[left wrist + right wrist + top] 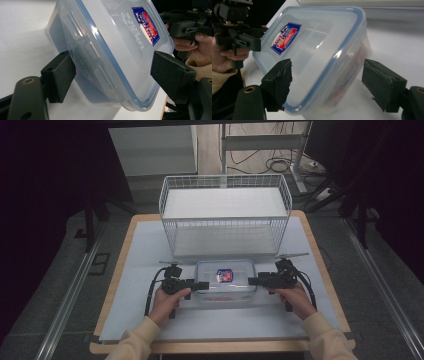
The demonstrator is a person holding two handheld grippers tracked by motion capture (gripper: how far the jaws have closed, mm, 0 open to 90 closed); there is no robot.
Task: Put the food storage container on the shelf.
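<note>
I count one clear plastic container (225,281) with one blue-rimmed lid (120,47) bearing one red and blue label (224,275). Behind it stands one white wire basket (225,215). I hold two grippers, one left gripper (202,285) and one right gripper (252,281), each with two black jaws. One counter (135,270) carries it all

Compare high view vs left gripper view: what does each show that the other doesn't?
High view alone: the wire basket behind the box, the table, both forearms. Left gripper view alone: close up, the left tool's pads straddle the box's end, one pad at its side wall, the other off the lid. Both: the clear box with its red-blue label, and the right tool at the far end.
</note>
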